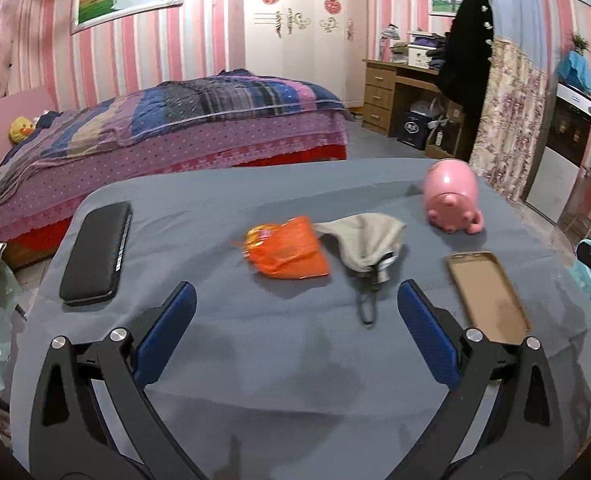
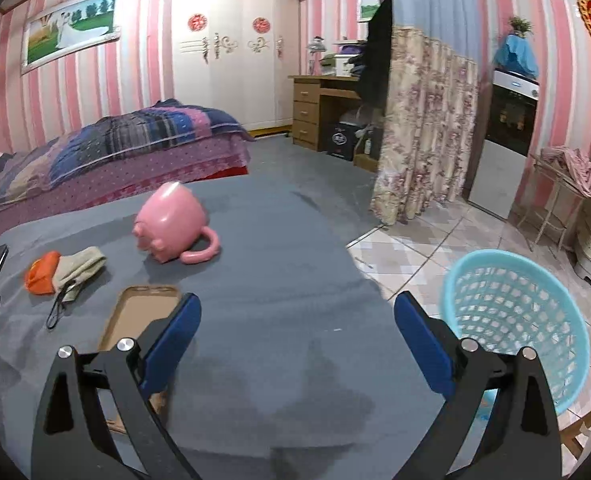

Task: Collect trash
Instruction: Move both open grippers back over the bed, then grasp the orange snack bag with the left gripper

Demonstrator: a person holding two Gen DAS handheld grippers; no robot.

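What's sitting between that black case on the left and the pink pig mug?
In the left wrist view, an orange wrapper and a grey pouch lie side by side, touching, between the black case and the pink pig mug.

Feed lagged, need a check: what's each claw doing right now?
Left claw: open, holding nothing.
Right claw: open, holding nothing.

The left gripper (image 1: 296, 304) hovers with its jaws spread wide, blue pads (image 1: 175, 312) facing each other across empty space. The right gripper (image 2: 296, 314) is likewise gaping and grips nothing (both angle slightly downward).
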